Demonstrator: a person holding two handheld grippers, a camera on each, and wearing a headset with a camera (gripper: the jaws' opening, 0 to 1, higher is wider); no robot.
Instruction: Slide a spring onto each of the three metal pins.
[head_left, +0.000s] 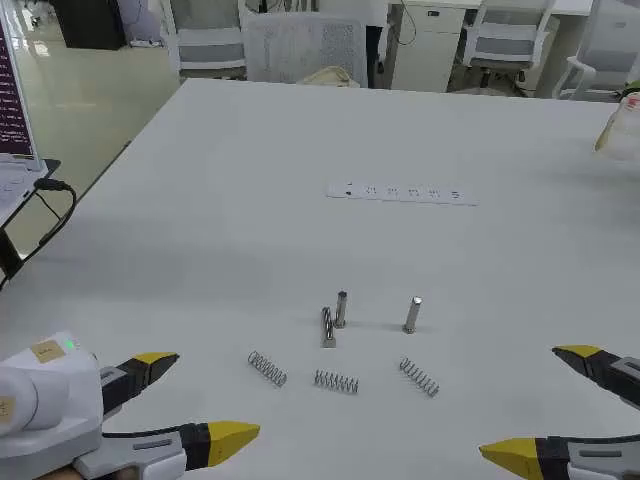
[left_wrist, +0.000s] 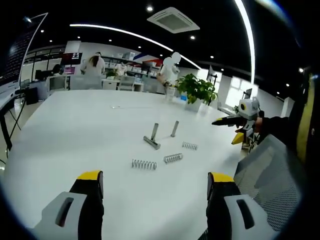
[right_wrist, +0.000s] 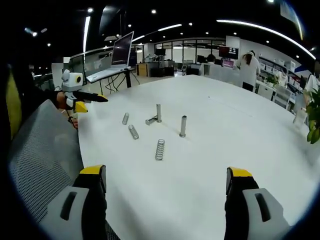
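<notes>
Tabletop (head_left: 300, 150) — springs (head_left: 336, 381) between left hand-held gripper (head_left: 200, 395), right hand-held gripper (head_left: 537, 400).

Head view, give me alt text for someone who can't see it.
Three coiled steel springs lie loose on a white table before three metal pins, two upright, one lying flat. Yellow-tipped left tool and right tool hover open nearby.

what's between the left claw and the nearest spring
Nothing but bare table between the left claw and that spring, as the head view shows.
</notes>
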